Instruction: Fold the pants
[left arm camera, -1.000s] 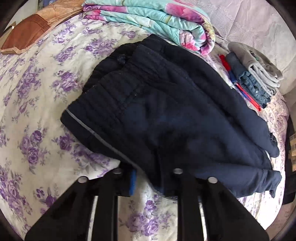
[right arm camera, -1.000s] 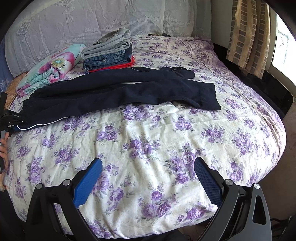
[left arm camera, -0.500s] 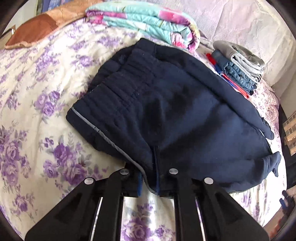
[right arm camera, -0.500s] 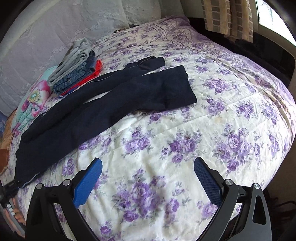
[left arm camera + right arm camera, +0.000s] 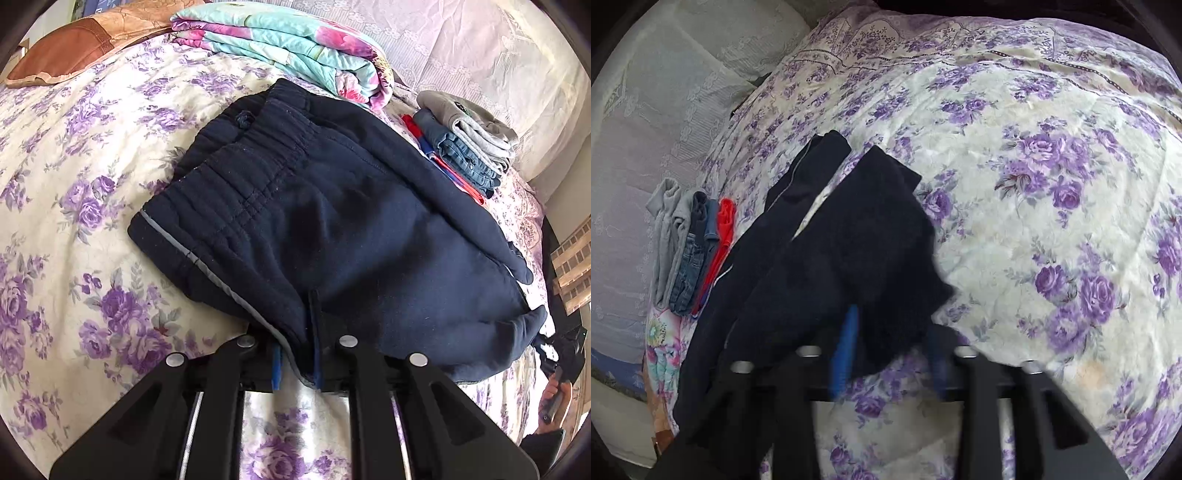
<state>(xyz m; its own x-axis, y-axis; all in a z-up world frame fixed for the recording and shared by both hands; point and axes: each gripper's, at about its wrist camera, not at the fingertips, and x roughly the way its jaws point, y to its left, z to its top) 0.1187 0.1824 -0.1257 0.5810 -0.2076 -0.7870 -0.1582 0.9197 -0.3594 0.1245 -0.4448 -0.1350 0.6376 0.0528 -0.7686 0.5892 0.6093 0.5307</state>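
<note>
Dark navy sweatpants [image 5: 332,229] lie spread on the flowered bed, waistband at the left, legs running away to the right. My left gripper [image 5: 295,365] is shut on the near side seam of the pants by the grey stripe. In the right wrist view the pant legs [image 5: 849,251] stretch away from me, and my right gripper [image 5: 890,358] has its blue pads on either side of the near leg cuff, partly closed on the cloth. The picture there is blurred by motion.
A folded floral blanket [image 5: 288,48] and a brown pillow [image 5: 74,48] lie beyond the waistband. A stack of folded clothes [image 5: 469,147] sits by the lace pillows and also shows in the right wrist view [image 5: 690,251]. The bedspread [image 5: 1052,184] stretches to the right.
My left gripper closed on the pants' side seam. My right gripper swept in from the bed's edge to the leg cuff and narrowed from wide open around the cloth.
</note>
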